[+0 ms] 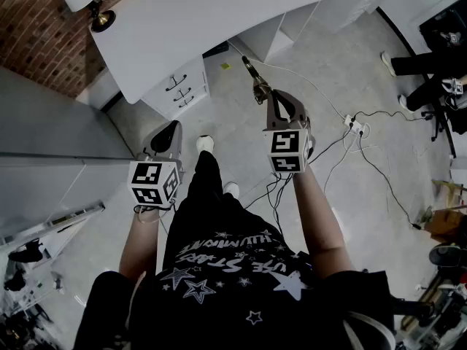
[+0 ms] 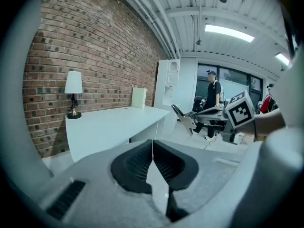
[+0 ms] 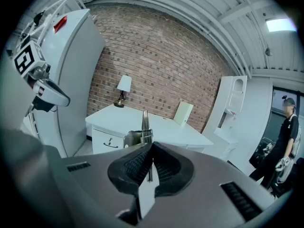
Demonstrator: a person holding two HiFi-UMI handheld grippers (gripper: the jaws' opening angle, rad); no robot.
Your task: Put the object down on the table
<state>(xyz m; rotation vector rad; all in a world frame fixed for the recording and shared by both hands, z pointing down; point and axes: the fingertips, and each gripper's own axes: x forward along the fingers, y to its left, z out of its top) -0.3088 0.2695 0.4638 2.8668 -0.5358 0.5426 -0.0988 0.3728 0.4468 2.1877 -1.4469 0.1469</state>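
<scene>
A slim metal tool (image 1: 255,77) sticks out forward from my right gripper (image 1: 264,98), which is shut on its lower end; in the right gripper view its shaft (image 3: 145,119) rises from between the pads. The tool hangs in the air over the floor, short of the white table (image 1: 219,20). My left gripper (image 1: 168,132) is lower and to the left, beside the person's leg. Its pads (image 2: 137,163) are pressed together with nothing between them. The left gripper view catches the tool (image 2: 183,118) from the side, beyond the table's (image 2: 114,127) corner.
A lamp (image 1: 89,0) stands at the table's far left and a white card (image 3: 183,113) at its back. Drawers (image 1: 179,90) sit under the table. A grey cabinet (image 1: 44,152) stands left. Cables and a power strip (image 1: 356,126) lie on the floor. A person (image 3: 285,132) stands at right.
</scene>
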